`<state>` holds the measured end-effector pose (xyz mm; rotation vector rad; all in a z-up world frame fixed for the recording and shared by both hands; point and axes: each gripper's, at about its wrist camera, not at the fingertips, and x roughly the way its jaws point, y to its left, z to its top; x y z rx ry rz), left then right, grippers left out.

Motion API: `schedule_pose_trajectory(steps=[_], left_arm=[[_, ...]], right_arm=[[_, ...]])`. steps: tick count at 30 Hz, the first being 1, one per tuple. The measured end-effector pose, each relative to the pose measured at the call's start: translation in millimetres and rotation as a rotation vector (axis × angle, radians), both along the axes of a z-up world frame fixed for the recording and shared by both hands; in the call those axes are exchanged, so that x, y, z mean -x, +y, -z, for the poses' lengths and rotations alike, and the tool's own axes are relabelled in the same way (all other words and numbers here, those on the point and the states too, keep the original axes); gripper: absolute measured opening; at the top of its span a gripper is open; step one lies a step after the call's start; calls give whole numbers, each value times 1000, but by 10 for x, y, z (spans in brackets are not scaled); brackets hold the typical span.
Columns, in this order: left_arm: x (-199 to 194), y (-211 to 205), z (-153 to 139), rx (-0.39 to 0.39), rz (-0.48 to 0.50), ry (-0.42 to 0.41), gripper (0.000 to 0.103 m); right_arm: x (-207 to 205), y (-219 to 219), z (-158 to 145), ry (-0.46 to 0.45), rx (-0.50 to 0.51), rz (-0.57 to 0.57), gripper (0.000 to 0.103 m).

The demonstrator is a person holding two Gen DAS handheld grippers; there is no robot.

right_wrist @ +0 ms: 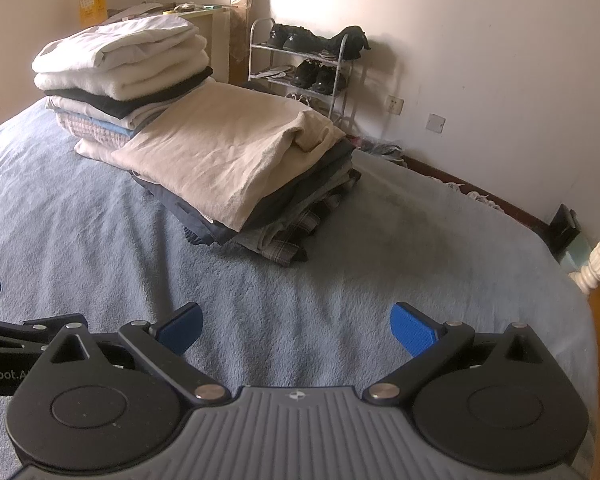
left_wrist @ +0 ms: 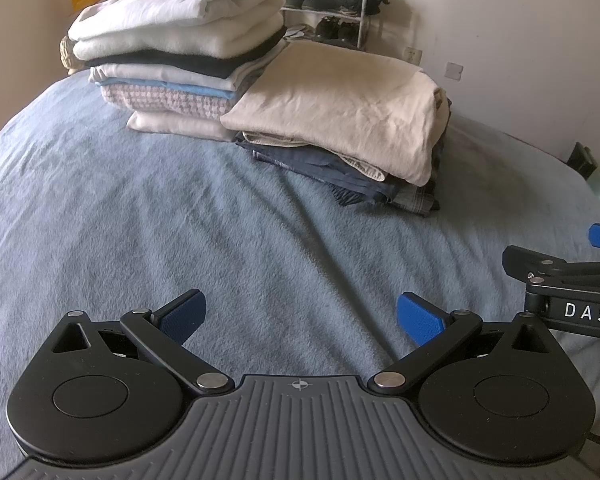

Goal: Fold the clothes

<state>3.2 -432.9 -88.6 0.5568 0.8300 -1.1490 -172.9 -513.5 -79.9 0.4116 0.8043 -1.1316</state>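
The blue blanket [left_wrist: 180, 200] lay bare in front; two folded stacks, the taller stack [left_wrist: 180, 52] and the beige-topped stack [right_wrist: 228, 160], sat beyond. The left gripper [left_wrist: 300, 316] and right gripper [right_wrist: 296, 326] were held apart, empty. A fresh garment should be laid flat centrally; none was visible, and lower layers were hidden.

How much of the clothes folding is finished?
Looks nearly or fully done. Two folded stacks sit on the blue bed cover: a tall stack and a lower one topped by a beige garment. Nothing is in hand: the left hand-held gripper and right hand-held gripper are open and empty. No unfolded clothes show here.
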Motion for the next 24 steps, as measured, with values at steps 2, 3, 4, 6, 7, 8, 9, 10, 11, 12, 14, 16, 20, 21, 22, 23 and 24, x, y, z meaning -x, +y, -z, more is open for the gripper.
schedule_pose_trajectory(steps=[2,3,4,6,7,8,9,10,11,12,14,16,20,21,22,23,24], left_arm=[[-4,1,5,-1,0,1,103],[-4,1,6,-2,0,1,103],[-7,1,6,-3,-1,1,103],[-9,-1,7,-3,-3,1,103],[-10,-1,6,-3,-4,0,103],[-8,0,6,-3,-4,0,103],[-6,2,5,-3,-5,-1,103],[-6,3,5,-3,-6,-1,103],[-7,2,5,-4,-6,-1,103],[-7,3,5,-4,-6,0,103],[-8,4,6,-6,-6,0,103],[-11,7,5,-7,-7,0,103],[-15,12,5,-8,-8,1,103],[-14,12,5,-9,-7,0,103],[-12,14,5,-9,-7,0,103],[-12,15,4,-9,-8,0,103],[-12,15,3,-9,-9,-1,103]], right_arm=[[-3,-1,2,1,-1,-1,102],[-4,-2,3,1,-1,-2,102],[-4,-2,3,1,-1,-3,102],[-6,0,6,1,-2,-5,102],[-6,0,7,1,-3,-6,102],[-7,1,8,1,-3,-6,102],[-9,1,10,1,-4,-7,102],[-9,2,11,1,-5,-8,102],[-9,3,11,1,-5,-9,102],[-10,5,11,1,-5,-10,102],[-13,7,11,2,-4,-12,102],[-14,7,11,1,-5,-13,102],[-13,4,10,0,-6,-13,102],[-13,4,9,0,-6,-13,102],[-14,3,9,0,-6,-13,102],[-15,4,10,0,-6,-14,102],[-14,4,11,0,-7,-14,102]])
